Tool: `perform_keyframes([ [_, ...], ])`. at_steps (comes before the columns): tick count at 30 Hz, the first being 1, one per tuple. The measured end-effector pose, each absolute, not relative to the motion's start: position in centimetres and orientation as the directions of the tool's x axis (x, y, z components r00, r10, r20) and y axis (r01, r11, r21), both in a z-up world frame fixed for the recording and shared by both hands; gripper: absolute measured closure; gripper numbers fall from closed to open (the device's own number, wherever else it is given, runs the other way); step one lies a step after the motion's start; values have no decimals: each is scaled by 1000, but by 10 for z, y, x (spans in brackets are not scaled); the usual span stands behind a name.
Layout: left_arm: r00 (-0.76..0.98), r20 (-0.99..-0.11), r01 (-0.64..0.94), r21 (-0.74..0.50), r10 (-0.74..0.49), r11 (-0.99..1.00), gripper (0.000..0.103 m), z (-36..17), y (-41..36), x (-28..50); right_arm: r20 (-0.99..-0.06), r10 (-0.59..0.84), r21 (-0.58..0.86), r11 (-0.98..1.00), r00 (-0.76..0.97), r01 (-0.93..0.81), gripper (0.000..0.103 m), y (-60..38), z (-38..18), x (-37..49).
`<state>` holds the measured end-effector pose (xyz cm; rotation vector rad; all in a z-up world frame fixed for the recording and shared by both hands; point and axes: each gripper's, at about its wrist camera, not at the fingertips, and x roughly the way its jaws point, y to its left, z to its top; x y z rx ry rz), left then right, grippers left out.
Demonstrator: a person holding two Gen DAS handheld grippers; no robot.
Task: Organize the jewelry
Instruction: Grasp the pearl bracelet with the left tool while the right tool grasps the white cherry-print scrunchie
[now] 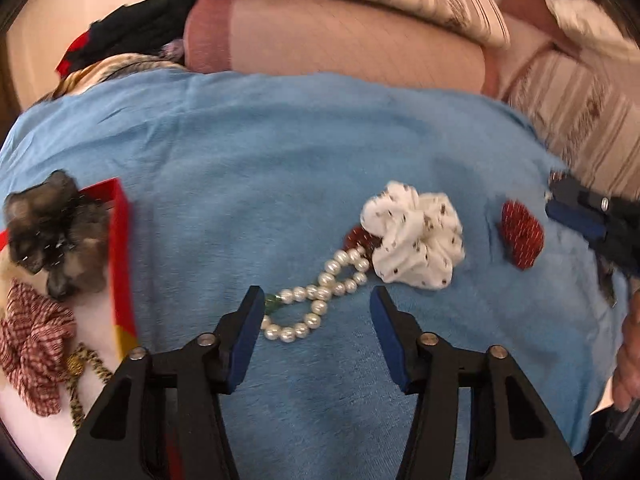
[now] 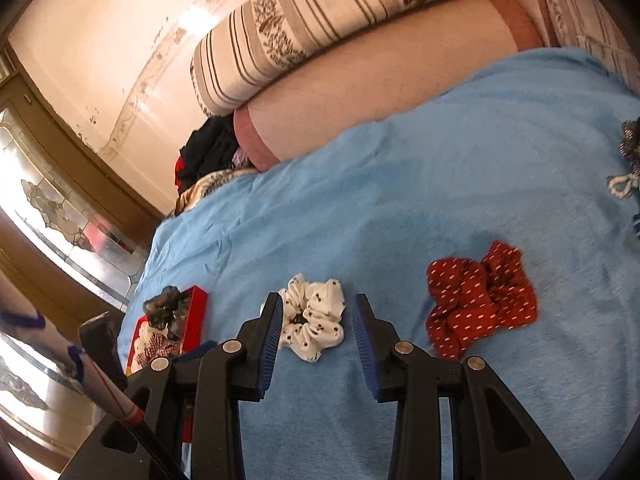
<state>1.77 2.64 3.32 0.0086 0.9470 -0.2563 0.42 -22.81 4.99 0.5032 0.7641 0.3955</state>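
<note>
A pearl bracelet (image 1: 320,300) with a green bead lies twisted on the blue blanket (image 1: 280,152), just ahead of my open, empty left gripper (image 1: 317,300). A white dotted scrunchie (image 1: 414,236) lies beyond it, and a red dotted scrunchie (image 1: 522,234) lies to the right. A red box (image 1: 122,256) at the left holds a dark fuzzy scrunchie (image 1: 56,232), a red checked scrunchie (image 1: 32,344) and a gold chain (image 1: 78,372). In the right wrist view my open, empty right gripper (image 2: 318,308) frames the white scrunchie (image 2: 314,326); the red scrunchie (image 2: 480,300) lies to its right, the box (image 2: 192,320) to its left.
Striped pillows (image 2: 320,20) and a pink bolster (image 2: 380,92) lie at the blanket's far edge. Dark clothes (image 2: 208,152) are piled by the wall. More small items (image 2: 628,160) lie at the blanket's right edge. The right gripper (image 1: 592,220) shows at the right of the left wrist view.
</note>
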Motion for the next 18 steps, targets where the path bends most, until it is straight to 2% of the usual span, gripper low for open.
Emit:
perform_keyframes([
  [9,578,-803,223,-11,-141,975,52,19,11,27,-603,531,538,822,596,-189,60,-187,21,26],
  [15,576,-804,237,-13,-151,972,59,15,6,30,-657,494,511,847,569,-145,60,-177,-3,46],
  [16,580,-802,239,1,-142,971,59,15,4,30,-664,493,503,851,562,-152,61,-173,-7,48],
  [18,583,-800,241,3,-142,971,59,14,2,31,-688,471,459,872,552,-171,75,-162,-12,51],
])
